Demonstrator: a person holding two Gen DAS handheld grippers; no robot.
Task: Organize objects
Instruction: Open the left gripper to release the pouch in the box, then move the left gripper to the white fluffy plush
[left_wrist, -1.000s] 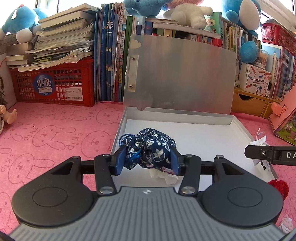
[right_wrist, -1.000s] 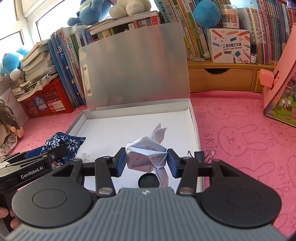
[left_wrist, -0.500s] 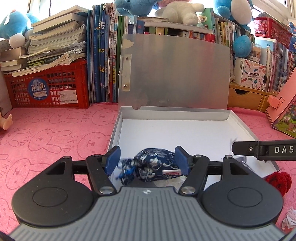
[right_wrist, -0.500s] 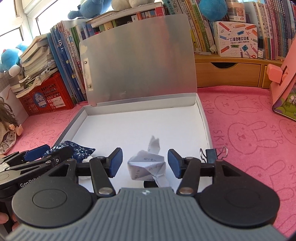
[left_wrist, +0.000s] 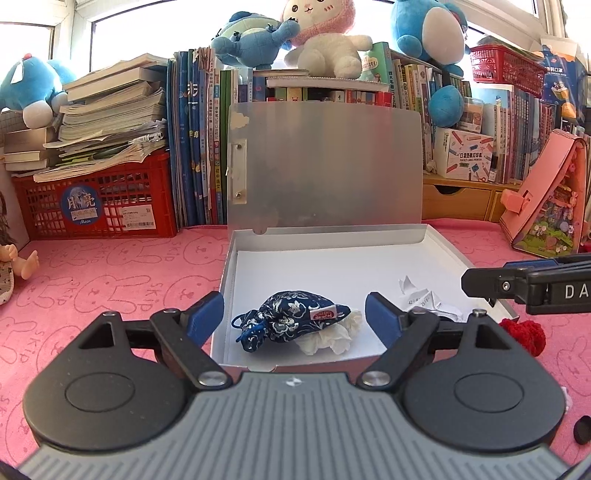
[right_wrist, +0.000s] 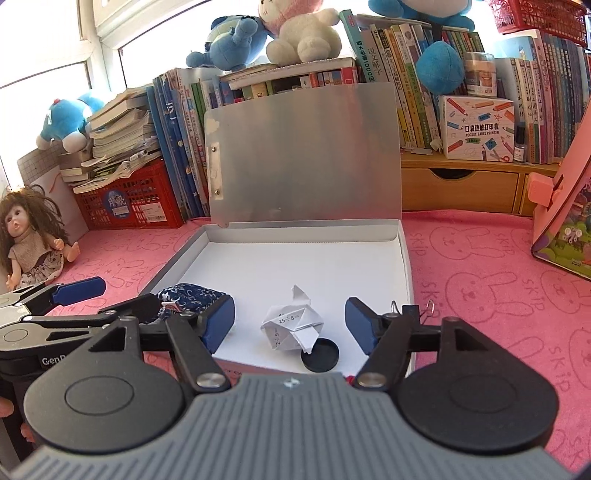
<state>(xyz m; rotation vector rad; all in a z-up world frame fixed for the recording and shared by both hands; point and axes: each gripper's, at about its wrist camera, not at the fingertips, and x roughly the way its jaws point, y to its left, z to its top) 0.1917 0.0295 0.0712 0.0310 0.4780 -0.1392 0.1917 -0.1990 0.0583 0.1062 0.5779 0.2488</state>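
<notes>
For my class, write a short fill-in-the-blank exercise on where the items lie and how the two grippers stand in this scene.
1. The blue floral pouch lies inside the open ____ box.
2. The folded paper bears printed ____ sums.
3. The jaws of the left gripper and the right gripper are both ____.
4. The black round cap sits ____ the folded paper.

Missing words: white; arithmetic; open; beside
</notes>
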